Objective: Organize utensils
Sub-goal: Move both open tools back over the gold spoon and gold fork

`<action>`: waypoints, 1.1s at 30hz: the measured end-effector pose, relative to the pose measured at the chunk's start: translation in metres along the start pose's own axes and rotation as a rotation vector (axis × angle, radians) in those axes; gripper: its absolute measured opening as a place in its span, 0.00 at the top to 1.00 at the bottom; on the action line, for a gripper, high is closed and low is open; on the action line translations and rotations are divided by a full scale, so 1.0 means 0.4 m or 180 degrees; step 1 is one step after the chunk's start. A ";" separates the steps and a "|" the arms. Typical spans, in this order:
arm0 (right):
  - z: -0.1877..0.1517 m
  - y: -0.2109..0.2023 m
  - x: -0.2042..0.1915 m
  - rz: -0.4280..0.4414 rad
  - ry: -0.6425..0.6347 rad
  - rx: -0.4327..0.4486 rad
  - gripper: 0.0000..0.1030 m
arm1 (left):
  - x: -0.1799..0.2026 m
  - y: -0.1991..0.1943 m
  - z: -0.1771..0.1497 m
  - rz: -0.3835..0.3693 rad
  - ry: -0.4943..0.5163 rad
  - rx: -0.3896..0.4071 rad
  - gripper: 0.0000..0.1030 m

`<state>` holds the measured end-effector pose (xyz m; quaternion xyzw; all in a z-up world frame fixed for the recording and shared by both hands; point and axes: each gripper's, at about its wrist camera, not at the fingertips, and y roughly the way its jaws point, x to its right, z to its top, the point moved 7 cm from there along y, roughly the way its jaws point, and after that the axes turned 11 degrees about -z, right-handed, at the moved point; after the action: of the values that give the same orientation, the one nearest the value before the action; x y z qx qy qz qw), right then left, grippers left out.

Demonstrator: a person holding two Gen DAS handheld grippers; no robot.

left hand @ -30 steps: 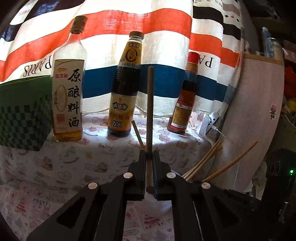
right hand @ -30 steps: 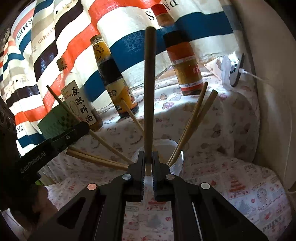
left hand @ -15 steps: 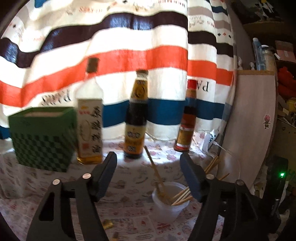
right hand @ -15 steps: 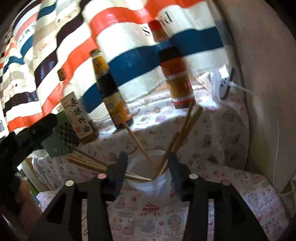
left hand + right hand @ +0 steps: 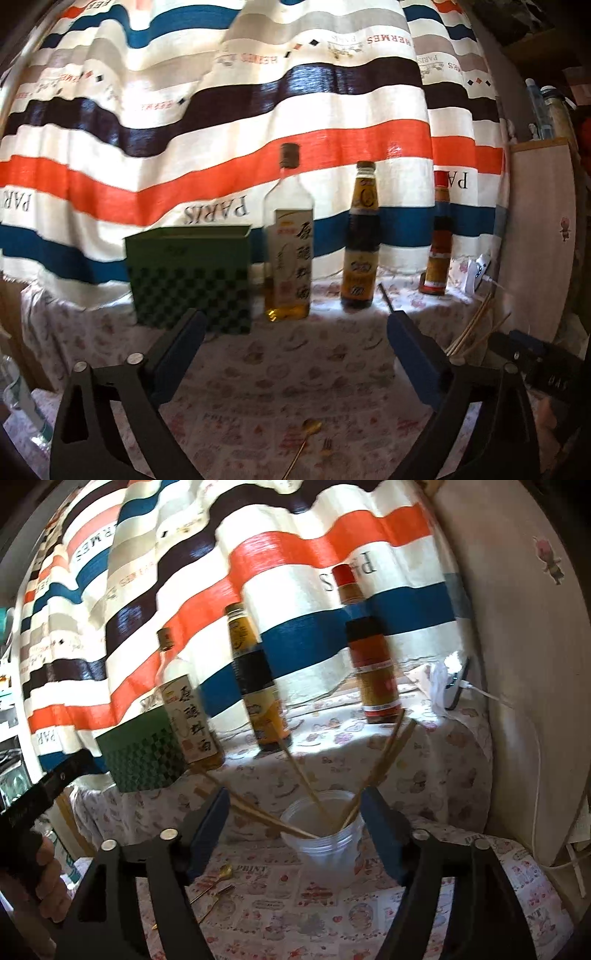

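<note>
A striped cloth (image 5: 229,122) hangs behind the tabletop (image 5: 280,373), which wears a printed cover. At the back stands a green checked box (image 5: 192,280), and to its right 3 bottles in a row: a clear bottle (image 5: 290,254) of amber liquid, a dark bottle (image 5: 362,243), and a red-capped bottle (image 5: 439,240).

The left claw (image 5: 295,325) points across the tabletop toward the bottles. Its jaws have just been opening and now stand wide apart, with nothing between them. The right claw (image 5: 295,808) looks down on a clear plastic cup (image 5: 325,838); its jaws have also just been opening and stand apart on either side of the cup, not pressing on it. In the right wrist view, a hand (image 5: 44,878) holds the left claw's black body at the left edge.

The cup stands on the tabletop in front of the bottles. The chopsticks (image 5: 380,768) are in it, fanned out: 2 lean right toward the red-capped bottle, 1 leans back toward the dark bottle, and a few lie low over the left rim. In the left wrist view, only the chopstick ends show beyond the right jaw.

A gold spoon (image 5: 304,439) and a small gold fork (image 5: 327,446) lie flat on the tabletop near the front, left of the cup and apart from it.
</note>
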<state>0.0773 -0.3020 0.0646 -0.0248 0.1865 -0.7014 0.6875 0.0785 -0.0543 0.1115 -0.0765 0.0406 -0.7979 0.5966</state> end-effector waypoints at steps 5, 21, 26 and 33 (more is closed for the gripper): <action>-0.016 -0.017 -0.037 0.0073 -0.0085 0.0044 0.15 | -0.052 -0.039 -0.061 -0.0009 -0.0281 -0.0066 0.01; -0.052 0.003 -0.045 -0.0067 -0.0151 -0.0051 0.08 | -0.195 -0.025 -0.186 0.0254 -0.0538 -0.0357 0.00; -0.066 0.025 -0.035 -0.0179 -0.0139 -0.0096 0.06 | -0.225 -0.008 -0.212 0.0340 -0.0679 -0.0482 0.00; -0.085 0.043 -0.040 -0.0335 -0.0254 -0.0051 0.01 | -0.266 0.014 -0.239 0.0252 -0.0959 -0.0667 0.00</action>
<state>0.0849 -0.2783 0.0315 -0.0680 0.1630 -0.7335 0.6563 0.0969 0.0434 0.0086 -0.2551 0.0366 -0.7447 0.6156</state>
